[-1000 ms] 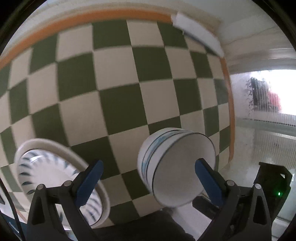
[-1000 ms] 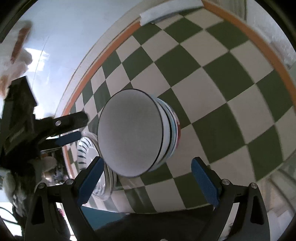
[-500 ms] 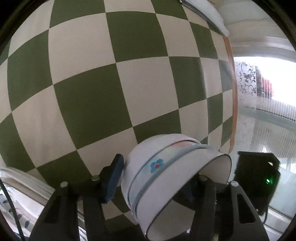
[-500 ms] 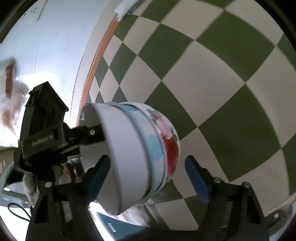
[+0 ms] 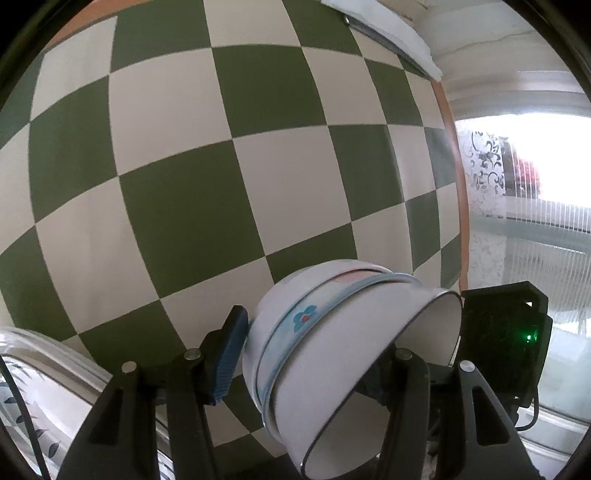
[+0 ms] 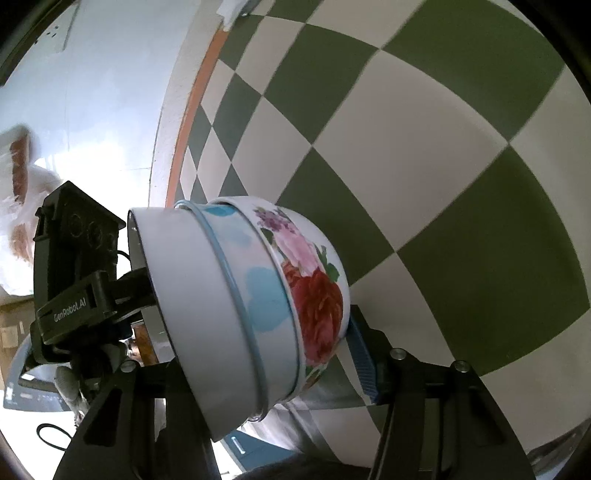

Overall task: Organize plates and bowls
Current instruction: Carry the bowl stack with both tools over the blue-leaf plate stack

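Observation:
A stack of nested white bowls with blue and floral prints is held between both grippers over the green-and-white checkered table. My left gripper is shut on the stack from one side. My right gripper is shut on the same stack from the opposite side, its left finger hidden behind the bowls. The rose-printed bowl is the outermost in the right wrist view. A plate with dark leaf marks lies at the lower left of the left wrist view.
The orange table edge runs along the right in the left wrist view, with a bright window beyond. A folded white cloth lies at the table's far corner. The left gripper's body shows at left in the right wrist view.
Both grippers went from open around the bowls to shut on the stack. The stack now sits closer to both cameras, and the table looks nearer.

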Tool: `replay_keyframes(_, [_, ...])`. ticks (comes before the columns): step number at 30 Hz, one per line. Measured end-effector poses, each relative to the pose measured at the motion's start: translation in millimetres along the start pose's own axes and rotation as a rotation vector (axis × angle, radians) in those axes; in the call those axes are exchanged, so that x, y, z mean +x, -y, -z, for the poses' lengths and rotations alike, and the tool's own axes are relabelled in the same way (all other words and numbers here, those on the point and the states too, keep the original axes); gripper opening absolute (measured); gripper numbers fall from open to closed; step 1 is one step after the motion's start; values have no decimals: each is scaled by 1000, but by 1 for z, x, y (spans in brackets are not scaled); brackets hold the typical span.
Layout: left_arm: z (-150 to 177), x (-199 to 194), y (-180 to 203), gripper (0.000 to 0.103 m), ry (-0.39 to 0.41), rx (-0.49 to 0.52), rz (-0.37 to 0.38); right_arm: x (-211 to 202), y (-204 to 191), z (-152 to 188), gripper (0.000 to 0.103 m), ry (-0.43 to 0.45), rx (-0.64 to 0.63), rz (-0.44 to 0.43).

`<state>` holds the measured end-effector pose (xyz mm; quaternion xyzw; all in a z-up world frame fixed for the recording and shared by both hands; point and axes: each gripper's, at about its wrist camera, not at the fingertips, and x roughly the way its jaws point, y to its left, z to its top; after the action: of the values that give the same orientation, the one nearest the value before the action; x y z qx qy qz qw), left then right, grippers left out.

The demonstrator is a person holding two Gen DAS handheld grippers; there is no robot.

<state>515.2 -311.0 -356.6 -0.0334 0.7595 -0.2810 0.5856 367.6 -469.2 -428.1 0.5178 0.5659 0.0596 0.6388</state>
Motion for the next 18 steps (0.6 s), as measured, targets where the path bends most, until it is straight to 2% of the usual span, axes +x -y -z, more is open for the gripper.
replay_keyframes(10, [11, -34, -2, 53, 61, -23, -9, 2, -38, -11, 55, -28, -66, 14])
replay_keyframes(18, [31, -78, -23, 54, 144, -56, -4, -5, -84, -9, 52, -73, -188, 31])
